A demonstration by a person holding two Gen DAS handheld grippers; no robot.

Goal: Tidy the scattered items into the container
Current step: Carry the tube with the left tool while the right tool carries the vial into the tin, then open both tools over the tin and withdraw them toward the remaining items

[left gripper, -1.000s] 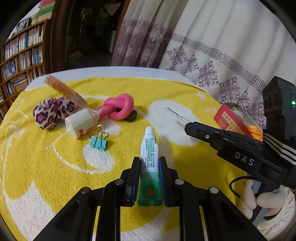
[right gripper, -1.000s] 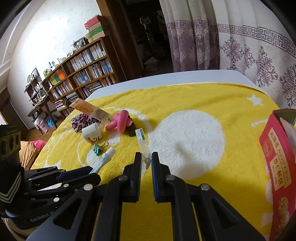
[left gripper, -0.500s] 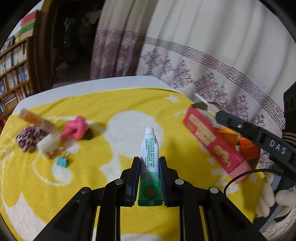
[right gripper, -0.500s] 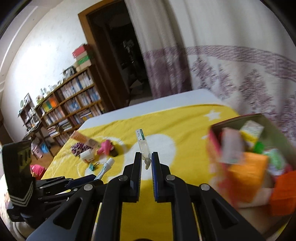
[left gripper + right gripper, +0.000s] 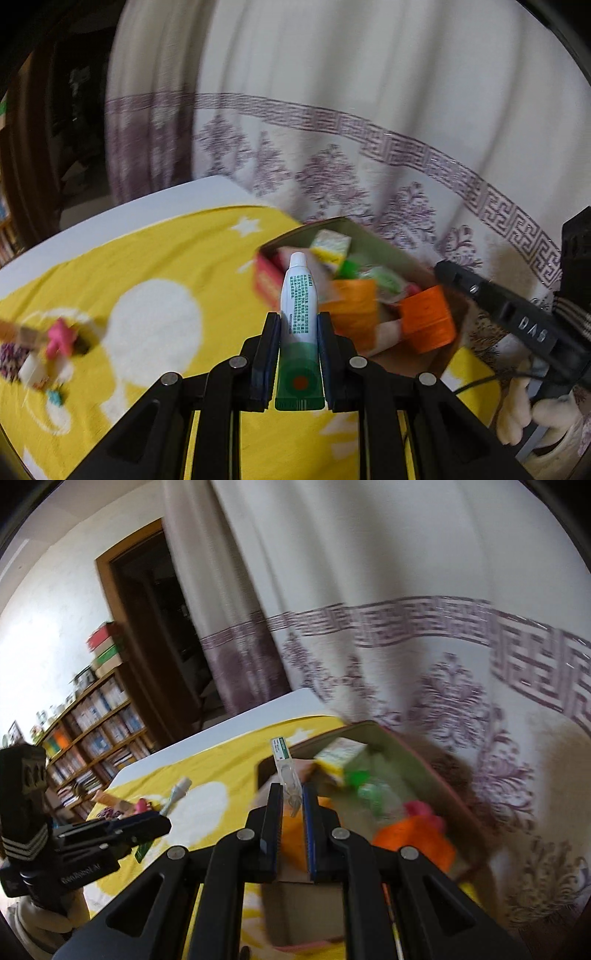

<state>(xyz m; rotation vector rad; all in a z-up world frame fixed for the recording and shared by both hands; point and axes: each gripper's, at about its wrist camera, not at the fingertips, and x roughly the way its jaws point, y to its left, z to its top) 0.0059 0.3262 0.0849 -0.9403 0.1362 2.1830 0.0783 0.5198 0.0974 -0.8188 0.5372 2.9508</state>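
The white-and-green tube (image 5: pixel 298 295) is clamped upright between the left claw (image 5: pixel 298 325), its cap over the near rim of the box (image 5: pixel 373 240). The right claw (image 5: pixel 292 803) grips a clear vial (image 5: pixel 286 768), above the box's (image 5: pixel 413 760) near-left corner. The box sits at the table's far corner on the yellow towel (image 5: pixel 166 258), close against the curtain (image 5: pixel 369 110), already crowded with orange spools (image 5: pixel 424 321). Scattered items (image 5: pixel 44 347) lie well left; open towel lies between.
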